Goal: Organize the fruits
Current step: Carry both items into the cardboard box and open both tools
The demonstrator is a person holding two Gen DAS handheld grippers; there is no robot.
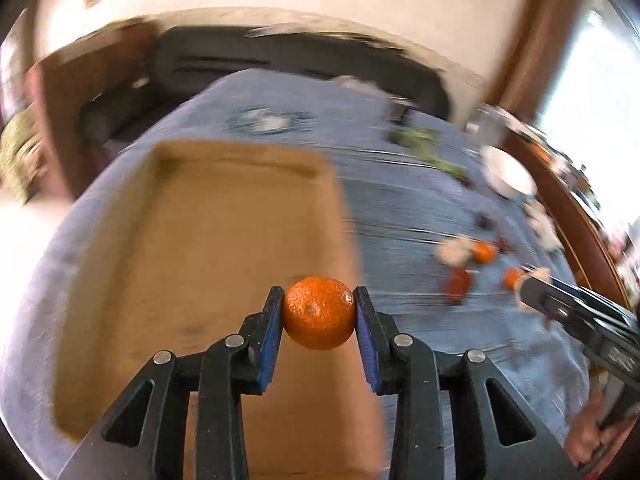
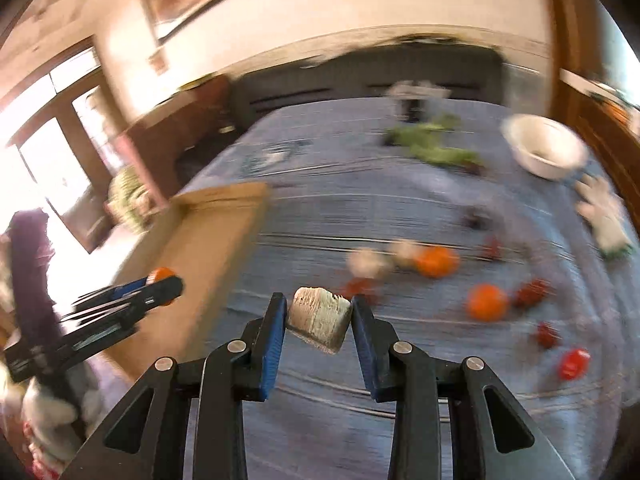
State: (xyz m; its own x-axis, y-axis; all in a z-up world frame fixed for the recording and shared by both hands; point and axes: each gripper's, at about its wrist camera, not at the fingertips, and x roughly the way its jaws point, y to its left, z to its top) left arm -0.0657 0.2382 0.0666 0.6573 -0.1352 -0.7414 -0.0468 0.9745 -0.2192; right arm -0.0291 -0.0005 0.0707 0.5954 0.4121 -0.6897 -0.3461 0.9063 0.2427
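The left hand-held gripper (image 1: 319, 312) is clamping an orange (image 1: 319, 313) over the cardboard box (image 1: 200, 280) beneath it, likely for dropping in. The right hand-held gripper (image 2: 319, 317) is pinching a pale ridged chunk (image 2: 319, 317) above the blue tabletop (image 2: 400, 208), box to its left.

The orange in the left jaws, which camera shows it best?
The left wrist view: the orange sits sharp and centred, pressed between the left gripper pads over the cardboard box. The right wrist view shows only a blurred sliver of it behind the left gripper's tip, at the left.
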